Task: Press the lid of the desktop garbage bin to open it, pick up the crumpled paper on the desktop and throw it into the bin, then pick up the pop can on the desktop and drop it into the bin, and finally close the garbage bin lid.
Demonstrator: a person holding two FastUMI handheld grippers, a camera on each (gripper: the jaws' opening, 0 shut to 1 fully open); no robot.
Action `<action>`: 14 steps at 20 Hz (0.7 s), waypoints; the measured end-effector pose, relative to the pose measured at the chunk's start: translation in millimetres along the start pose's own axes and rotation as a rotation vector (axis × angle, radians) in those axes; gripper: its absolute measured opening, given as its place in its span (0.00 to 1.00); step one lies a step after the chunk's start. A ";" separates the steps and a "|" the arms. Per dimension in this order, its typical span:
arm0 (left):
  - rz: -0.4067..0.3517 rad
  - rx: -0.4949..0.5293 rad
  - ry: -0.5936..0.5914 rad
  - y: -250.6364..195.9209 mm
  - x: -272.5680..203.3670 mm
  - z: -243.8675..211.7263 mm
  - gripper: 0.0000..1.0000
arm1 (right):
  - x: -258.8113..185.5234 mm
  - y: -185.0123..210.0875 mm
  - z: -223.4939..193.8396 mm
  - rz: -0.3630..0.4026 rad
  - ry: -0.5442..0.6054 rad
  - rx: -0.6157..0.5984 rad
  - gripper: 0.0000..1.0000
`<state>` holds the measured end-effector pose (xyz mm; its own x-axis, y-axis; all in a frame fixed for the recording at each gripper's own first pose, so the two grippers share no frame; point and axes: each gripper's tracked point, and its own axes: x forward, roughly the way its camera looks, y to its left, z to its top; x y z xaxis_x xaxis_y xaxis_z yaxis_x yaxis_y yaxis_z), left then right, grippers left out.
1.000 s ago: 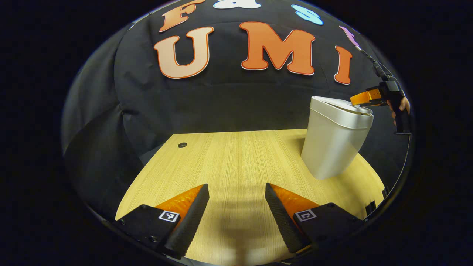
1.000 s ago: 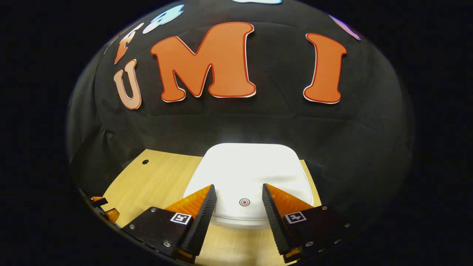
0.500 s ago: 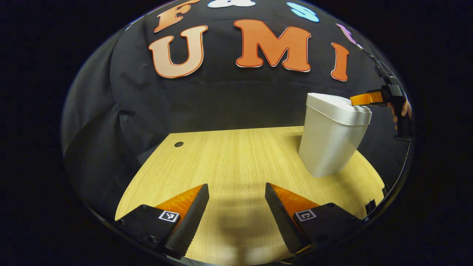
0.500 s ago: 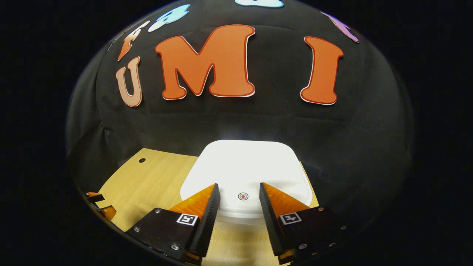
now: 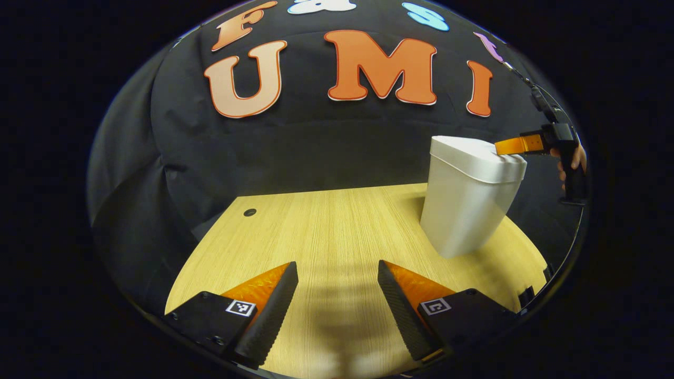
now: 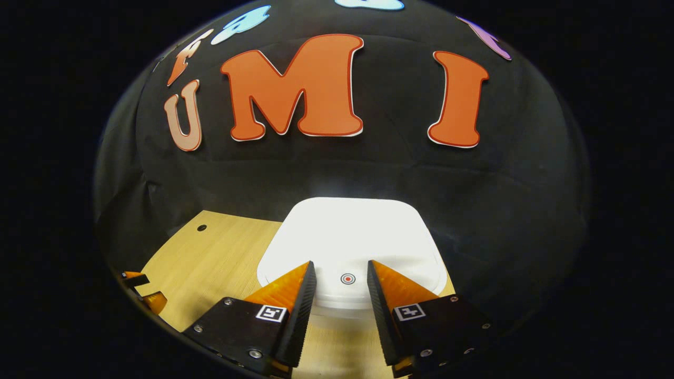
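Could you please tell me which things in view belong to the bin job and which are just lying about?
Job:
- garbage bin
- its lid, shut
- right tongs, over the lid
- left tongs, open above the desk

Just there:
- wooden desk
- cable hole

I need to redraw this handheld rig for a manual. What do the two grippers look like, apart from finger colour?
The left gripper and right gripper each have two wedge-shaped fingers with ribbed inner faces on black blocks, with screws and small square black-and-white markers. In the left gripper view, the right gripper has a black pistol-style handle gripped by a hand, and a black cable running upward.
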<state>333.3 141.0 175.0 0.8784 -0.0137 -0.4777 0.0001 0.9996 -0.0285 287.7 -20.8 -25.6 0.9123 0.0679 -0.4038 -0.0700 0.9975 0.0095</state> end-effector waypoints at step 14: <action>0.052 0.001 -0.224 24.8 -5.1 100.2 0.97 | -21.4 31.0 18.4 0.017 -0.134 -0.049 0.59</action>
<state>376.7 168.4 264.6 0.9614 0.0431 -0.2719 -0.0470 0.9989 -0.0077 273.4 9.0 0.2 0.9564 0.0896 -0.2778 -0.1022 0.9943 -0.0311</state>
